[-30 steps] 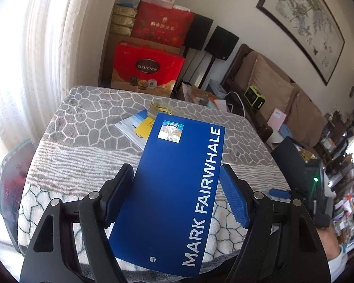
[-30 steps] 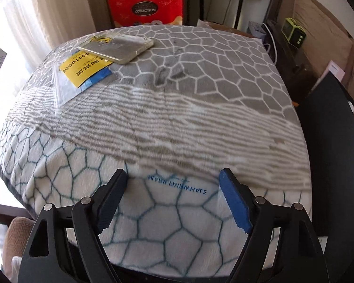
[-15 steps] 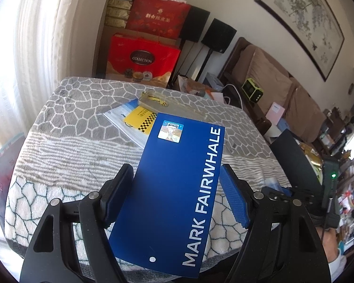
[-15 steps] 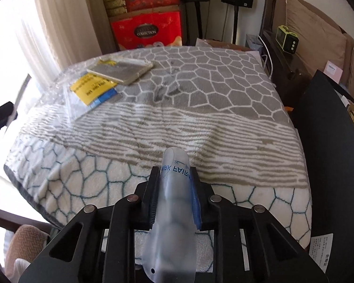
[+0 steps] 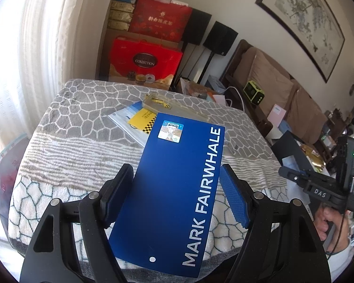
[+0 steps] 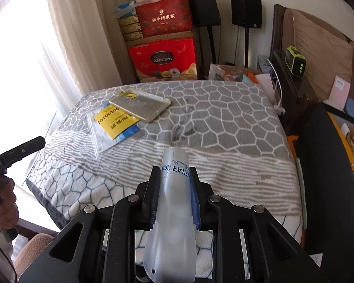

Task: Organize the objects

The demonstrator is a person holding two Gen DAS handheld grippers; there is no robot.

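Translucent plastic sleeve [image 6: 174, 202]: light, slippery, flexes; right gripper [image 6: 174, 195] fingers just closed, pinching it. Left gripper [image 5: 177, 195] holds blue card [image 5: 177, 188].

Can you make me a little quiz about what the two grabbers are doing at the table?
1. True or false: the left gripper holds a blue card with white letters.
2. Which thing lies partly on top of the bag with the yellow label? A) a clear phone case B) a cup C) a spoon
3. What is pinched in the right gripper?

Key:
1. True. The card sits between its two pads, above the table.
2. A.
3. A clear plastic sleeve, bent into a curve. The jaws have just been closing on it.
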